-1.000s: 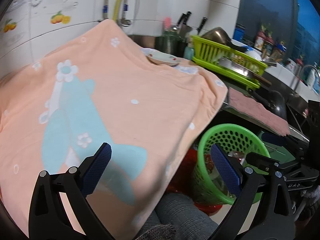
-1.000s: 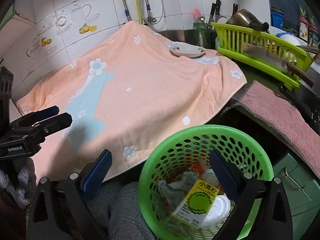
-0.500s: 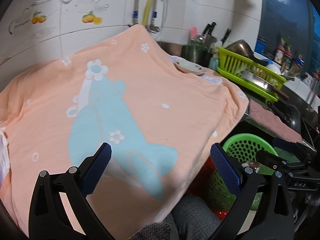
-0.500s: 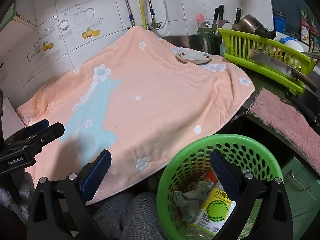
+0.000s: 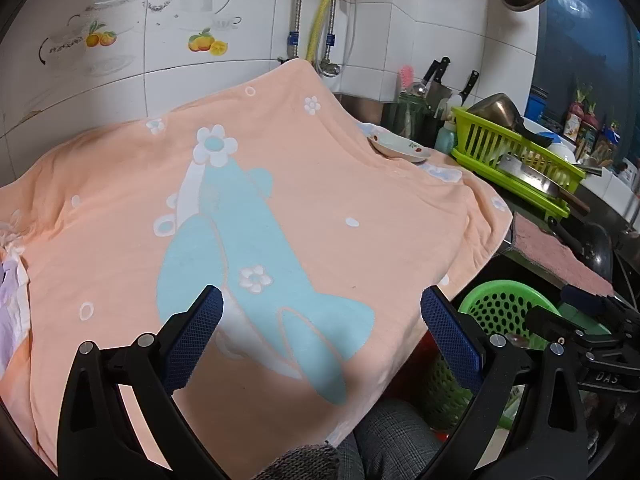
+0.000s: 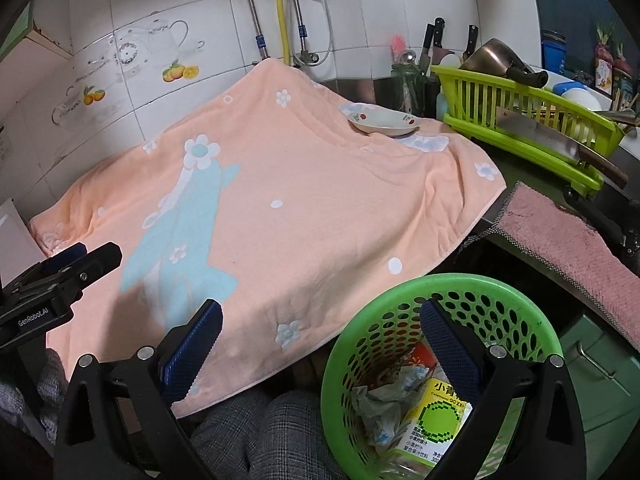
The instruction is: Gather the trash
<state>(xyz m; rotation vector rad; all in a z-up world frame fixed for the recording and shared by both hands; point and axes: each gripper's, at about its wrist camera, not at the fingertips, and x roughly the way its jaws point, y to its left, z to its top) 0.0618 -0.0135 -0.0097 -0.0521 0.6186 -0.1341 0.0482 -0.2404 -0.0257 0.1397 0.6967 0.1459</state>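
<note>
Hovering with jaws spread and nothing between them, the left claw hangs above the towel, and the right claw hangs released beside it, its right finger over the bin. The trash already gathered lies in that bin, below and right of the right claw: a crumpled wrapper and a carton. Judging by this, one drop is done and the step in hand is finding more. No loose trash shows on the towel ahead of either claw; only a dish sits at its far right corner. The next move calls for a look to the left claw's far left, where something pale lies at the towel's edge; what it is cannot be told. The left claw's body reads "GenRobot.AI". The carton bears Chinese print, mostly hidden behind the finger.
</note>
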